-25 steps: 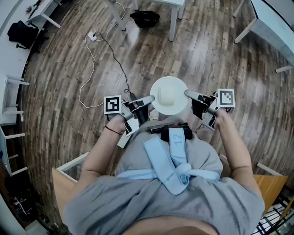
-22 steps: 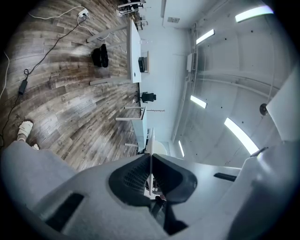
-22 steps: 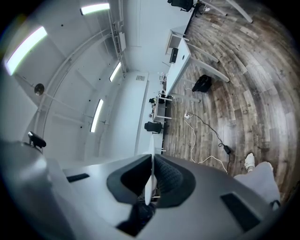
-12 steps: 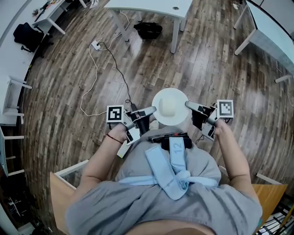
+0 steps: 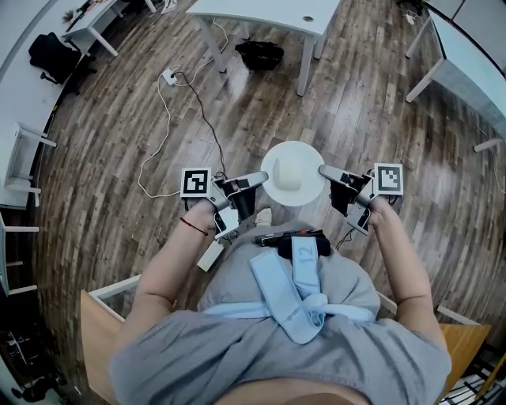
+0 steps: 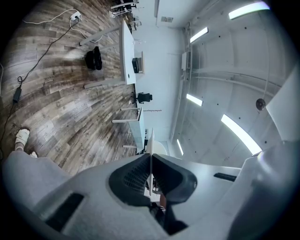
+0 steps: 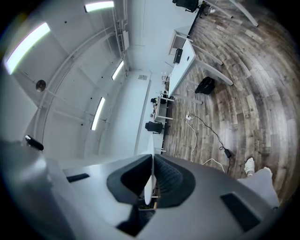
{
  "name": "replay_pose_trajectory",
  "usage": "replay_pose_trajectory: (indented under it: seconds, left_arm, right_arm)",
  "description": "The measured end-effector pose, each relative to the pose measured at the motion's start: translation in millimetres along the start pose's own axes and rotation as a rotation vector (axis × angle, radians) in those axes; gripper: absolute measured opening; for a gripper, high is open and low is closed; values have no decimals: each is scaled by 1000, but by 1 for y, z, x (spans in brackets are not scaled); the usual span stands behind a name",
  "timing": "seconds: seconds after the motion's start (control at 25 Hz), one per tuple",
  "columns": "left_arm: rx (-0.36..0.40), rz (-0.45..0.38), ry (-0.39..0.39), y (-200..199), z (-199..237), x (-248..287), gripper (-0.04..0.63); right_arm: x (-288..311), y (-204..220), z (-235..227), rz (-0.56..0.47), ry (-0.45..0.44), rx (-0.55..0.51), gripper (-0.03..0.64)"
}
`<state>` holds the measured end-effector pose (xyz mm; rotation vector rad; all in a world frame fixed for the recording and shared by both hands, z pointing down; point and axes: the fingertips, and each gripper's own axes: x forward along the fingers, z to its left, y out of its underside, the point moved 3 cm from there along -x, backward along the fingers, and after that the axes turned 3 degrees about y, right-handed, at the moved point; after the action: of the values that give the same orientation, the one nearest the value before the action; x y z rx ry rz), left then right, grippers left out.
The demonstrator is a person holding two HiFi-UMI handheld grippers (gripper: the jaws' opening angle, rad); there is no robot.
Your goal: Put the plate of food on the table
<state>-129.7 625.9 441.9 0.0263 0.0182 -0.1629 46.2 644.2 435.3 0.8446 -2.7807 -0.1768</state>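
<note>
In the head view a white plate [image 5: 293, 174] with a pale lump of food [image 5: 288, 177] on it is held level in front of my body, above the wood floor. My left gripper [image 5: 264, 177] is shut on the plate's left rim and my right gripper [image 5: 322, 170] is shut on its right rim. In the left gripper view the plate [image 6: 151, 154] shows as a thin white edge pinched between the dark pads [image 6: 133, 177]. The right gripper view has the same thin plate [image 7: 150, 185] edge clamped between its pads [image 7: 169, 180].
A white table [image 5: 261, 9] stands ahead at the top, a black bag [image 5: 265, 54] under it. A white cable and power strip [image 5: 169, 77] trail across the floor on the left. Another table [image 5: 466, 67] is at the right, desks at the far left. A wooden surface [image 5: 99, 340] lies behind me.
The plate and both grippers stay together while the view advances; the white table and black bag ahead have come further into the frame, and the plate sits slightly higher in it.
</note>
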Motion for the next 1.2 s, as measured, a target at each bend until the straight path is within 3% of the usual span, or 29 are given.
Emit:
replay_pose_trajectory:
  seconds: [0.84, 1.2]
  left_arm:
    - [-3, -21, 18, 0, 3, 3, 28]
    - [-8, -43, 34, -41, 4, 19, 28]
  right_arm:
    - [0, -2, -4, 8, 3, -9, 37]
    - [19, -47, -9, 4, -1, -24, 37]
